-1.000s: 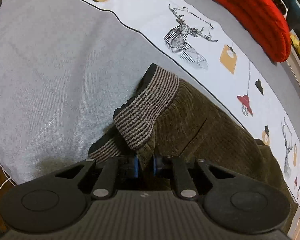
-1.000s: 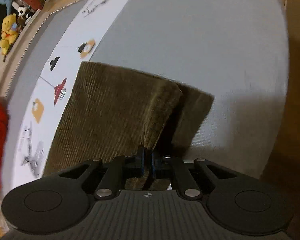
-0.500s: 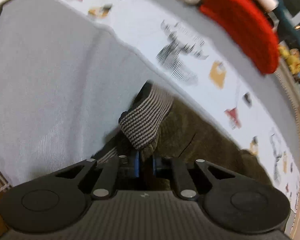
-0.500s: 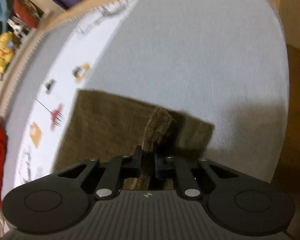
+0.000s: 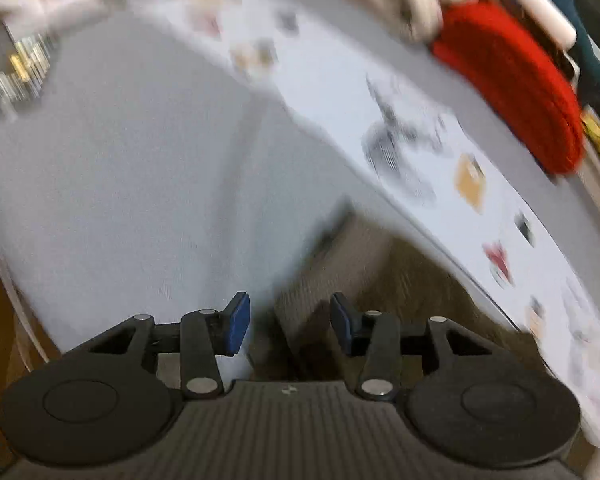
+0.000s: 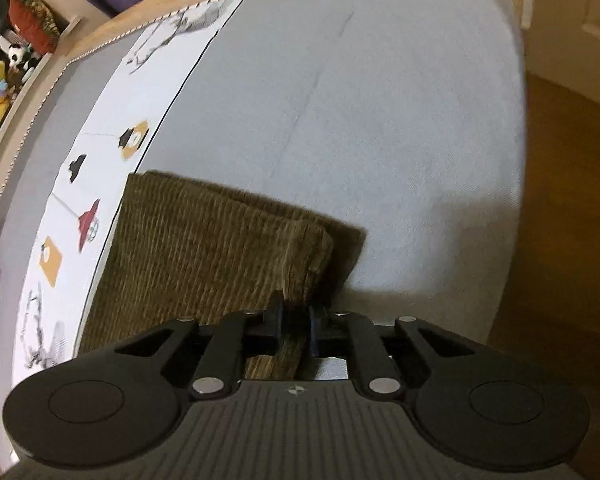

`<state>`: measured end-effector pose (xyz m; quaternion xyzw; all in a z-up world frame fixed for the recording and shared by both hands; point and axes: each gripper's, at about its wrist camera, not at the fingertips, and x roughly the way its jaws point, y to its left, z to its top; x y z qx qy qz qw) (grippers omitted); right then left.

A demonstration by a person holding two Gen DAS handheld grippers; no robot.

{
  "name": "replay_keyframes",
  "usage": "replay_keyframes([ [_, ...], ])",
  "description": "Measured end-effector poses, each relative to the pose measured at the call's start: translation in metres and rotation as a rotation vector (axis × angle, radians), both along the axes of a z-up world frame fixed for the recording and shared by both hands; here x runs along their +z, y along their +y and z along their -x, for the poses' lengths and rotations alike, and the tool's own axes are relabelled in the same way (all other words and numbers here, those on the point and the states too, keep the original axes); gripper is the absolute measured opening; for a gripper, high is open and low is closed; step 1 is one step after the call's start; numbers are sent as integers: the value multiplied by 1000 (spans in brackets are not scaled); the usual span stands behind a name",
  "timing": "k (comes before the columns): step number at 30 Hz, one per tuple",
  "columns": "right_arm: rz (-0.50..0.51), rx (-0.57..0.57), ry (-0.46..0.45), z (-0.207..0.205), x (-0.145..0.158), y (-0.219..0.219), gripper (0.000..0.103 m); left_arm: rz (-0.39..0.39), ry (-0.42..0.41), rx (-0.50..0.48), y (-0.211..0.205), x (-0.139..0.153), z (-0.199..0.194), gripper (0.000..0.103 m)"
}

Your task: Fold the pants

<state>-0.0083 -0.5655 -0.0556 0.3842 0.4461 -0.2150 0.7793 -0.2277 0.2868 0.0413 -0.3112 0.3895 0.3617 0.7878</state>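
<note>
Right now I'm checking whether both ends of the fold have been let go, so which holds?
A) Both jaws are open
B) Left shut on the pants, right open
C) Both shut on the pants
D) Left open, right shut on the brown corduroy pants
D: the left gripper has its jaws spread with nothing between them, while the right gripper pinches the brown corduroy pants.

Both wrist views low over pants [image 6: 204, 248]

Left claw [image 5: 286, 326] spread wide, empty, above blurred pants [image 5: 380, 280] on grey bedsheet [image 5: 120, 180].
</note>
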Motion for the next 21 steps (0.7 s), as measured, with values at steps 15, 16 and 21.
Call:
replay_keyframes([
  [15, -55, -123, -12, 10, -8, -17, 43, -50, 268, -284, -36, -37, -70, 24],
  [16, -54, -118, 3, 8, -9, -16, 44, -71, 270, -290, -41, -34, -72, 28],
  [21, -38, -113, 38, 0, -13, -10, 48, -123, 211, -341, -58, -20, -83, 38],
])
